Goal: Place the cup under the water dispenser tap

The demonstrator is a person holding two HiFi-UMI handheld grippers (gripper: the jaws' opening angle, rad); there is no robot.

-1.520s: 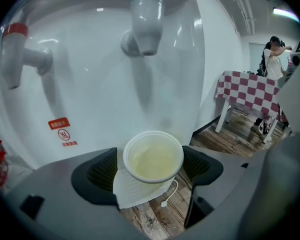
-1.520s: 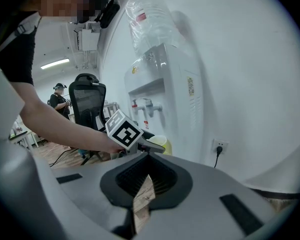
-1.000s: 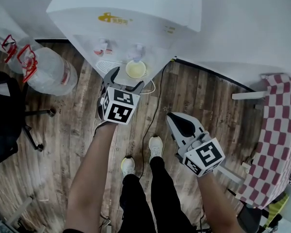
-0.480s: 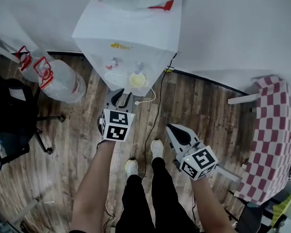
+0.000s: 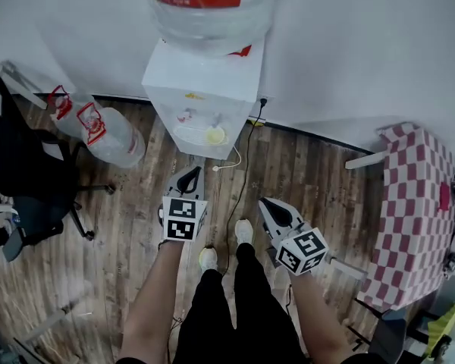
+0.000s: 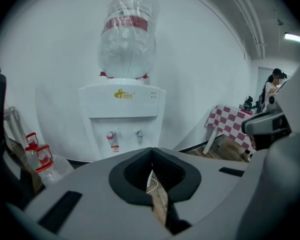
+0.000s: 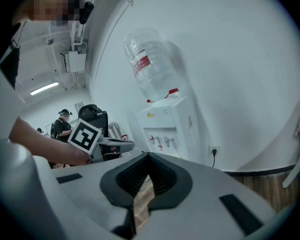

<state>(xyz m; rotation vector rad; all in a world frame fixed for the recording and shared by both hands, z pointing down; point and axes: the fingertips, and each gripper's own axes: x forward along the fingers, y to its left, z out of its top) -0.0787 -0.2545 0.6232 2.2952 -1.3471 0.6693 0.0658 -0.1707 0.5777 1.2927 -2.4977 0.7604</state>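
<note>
A small yellow cup [image 5: 215,136] stands on the drip tray of the white water dispenser [image 5: 205,89], under its right tap. My left gripper [image 5: 188,177] hangs over the wooden floor well short of the dispenser, shut, with nothing between its jaws. My right gripper [image 5: 268,205] is beside it to the right, also shut and empty. In the left gripper view the closed jaws [image 6: 151,151] point at the dispenser [image 6: 122,116] and hide the cup. The right gripper view shows its closed jaws [image 7: 148,156], the dispenser [image 7: 167,124] and the left gripper's marker cube [image 7: 85,135].
Two spare water jugs [image 5: 110,139] lie on the floor left of the dispenser, beside a black office chair [image 5: 30,173]. A checkered table [image 5: 413,211] stands at the right. A white cable [image 5: 231,161] trails on the floor before the dispenser. A person [image 6: 272,86] stands far off.
Both grippers rose and drew back from the dispenser. The left jaws went from wide open at the cup to shut. The cup stayed under the tap.
</note>
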